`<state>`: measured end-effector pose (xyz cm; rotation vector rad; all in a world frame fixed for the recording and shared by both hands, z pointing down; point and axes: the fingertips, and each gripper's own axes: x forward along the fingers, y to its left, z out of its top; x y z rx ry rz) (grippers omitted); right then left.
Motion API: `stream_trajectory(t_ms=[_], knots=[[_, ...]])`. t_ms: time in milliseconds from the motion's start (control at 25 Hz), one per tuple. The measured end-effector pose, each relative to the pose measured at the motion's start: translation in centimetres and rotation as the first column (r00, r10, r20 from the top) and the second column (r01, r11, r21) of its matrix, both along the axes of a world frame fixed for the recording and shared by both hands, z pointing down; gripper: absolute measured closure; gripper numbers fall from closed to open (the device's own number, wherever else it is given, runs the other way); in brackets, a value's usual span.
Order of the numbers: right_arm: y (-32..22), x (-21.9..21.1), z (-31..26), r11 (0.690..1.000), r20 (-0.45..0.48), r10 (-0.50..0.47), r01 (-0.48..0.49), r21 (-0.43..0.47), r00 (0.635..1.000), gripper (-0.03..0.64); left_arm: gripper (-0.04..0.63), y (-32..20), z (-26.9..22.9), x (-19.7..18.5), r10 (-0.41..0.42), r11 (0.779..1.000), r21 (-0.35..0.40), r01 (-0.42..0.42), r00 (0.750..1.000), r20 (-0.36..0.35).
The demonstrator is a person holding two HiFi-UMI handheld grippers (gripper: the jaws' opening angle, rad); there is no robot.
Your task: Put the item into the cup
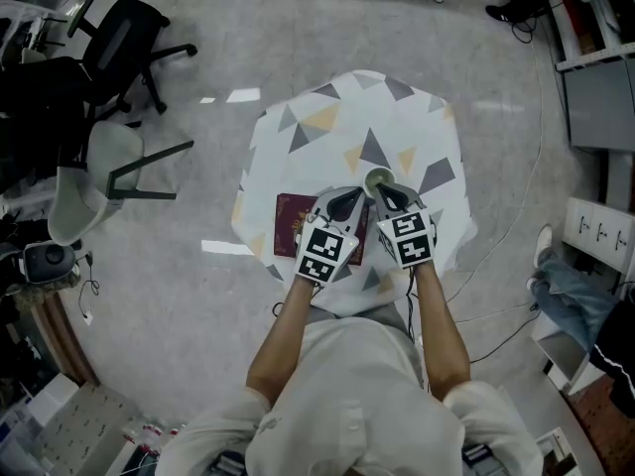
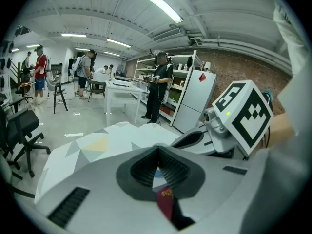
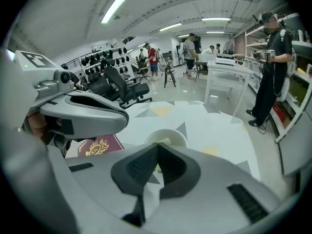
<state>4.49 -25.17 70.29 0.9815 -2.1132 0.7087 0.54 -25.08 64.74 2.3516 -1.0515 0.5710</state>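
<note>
While you hold both tools low over the patterned table (image 1: 298, 137), the cup (image 1: 378, 178) stands just past their tips, with the right gripper (image 1: 389, 196) directly before it and the left gripper (image 1: 344, 200) just to the cup's left. Both pairs of jaws are pressed together on nothing (each gripper view shows the pads meeting at the tips). The maroon booklet (image 1: 291, 222) lies flat on the table left of the cup, partly under your left gripper.

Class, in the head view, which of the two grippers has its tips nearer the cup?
The right gripper: its tips sit right by the cup, while the left gripper lies further left, over the maroon booklet's edge.
</note>
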Motion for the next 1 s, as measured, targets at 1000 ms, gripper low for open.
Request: stream_trajectory(t_ms=[1000], knots=[[0.7, -0.1, -2.4, 0.997, -0.048, 0.012, -0.008, 0.076, 0.999, 0.583, 0.583, 1.6, -2.8, -1.7, -0.003, 0.998, 0.058, 0.002, 1.000, 0.012]])
